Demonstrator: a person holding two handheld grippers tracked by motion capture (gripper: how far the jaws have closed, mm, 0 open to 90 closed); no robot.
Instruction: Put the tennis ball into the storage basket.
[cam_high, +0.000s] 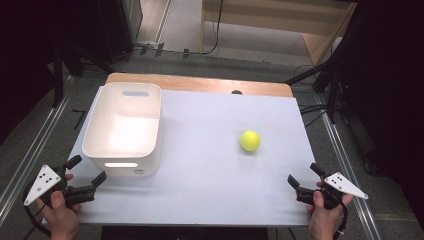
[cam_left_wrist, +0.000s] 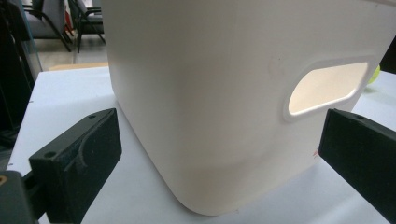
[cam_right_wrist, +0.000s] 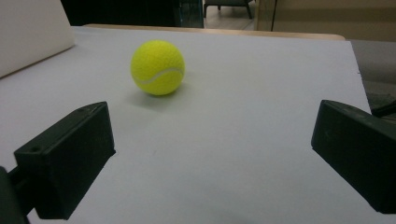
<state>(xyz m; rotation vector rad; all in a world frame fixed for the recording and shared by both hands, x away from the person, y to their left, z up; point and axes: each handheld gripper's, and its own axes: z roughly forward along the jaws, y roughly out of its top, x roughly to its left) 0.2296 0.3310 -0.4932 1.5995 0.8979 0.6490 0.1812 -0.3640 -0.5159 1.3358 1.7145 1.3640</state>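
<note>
A yellow tennis ball (cam_high: 249, 140) lies on the white table right of centre, and it sits ahead and left of the jaws as the tennis ball (cam_right_wrist: 158, 67) in the right gripper view. A white plastic bin (cam_high: 123, 127) with handle slots stands on the left half. My left gripper (cam_high: 88, 170) rests near the front left corner, open, with the bin's near corner (cam_left_wrist: 205, 140) just ahead of its jaws. At the front right edge my right gripper (cam_high: 304, 175) is held open with bare table between its jaws.
The white table top (cam_high: 210, 175) ends in a wooden strip (cam_high: 200, 84) at the far side. Metal floor rails (cam_high: 30, 150) run along both sides, and dark stands and cables (cam_high: 325, 85) are at the far right.
</note>
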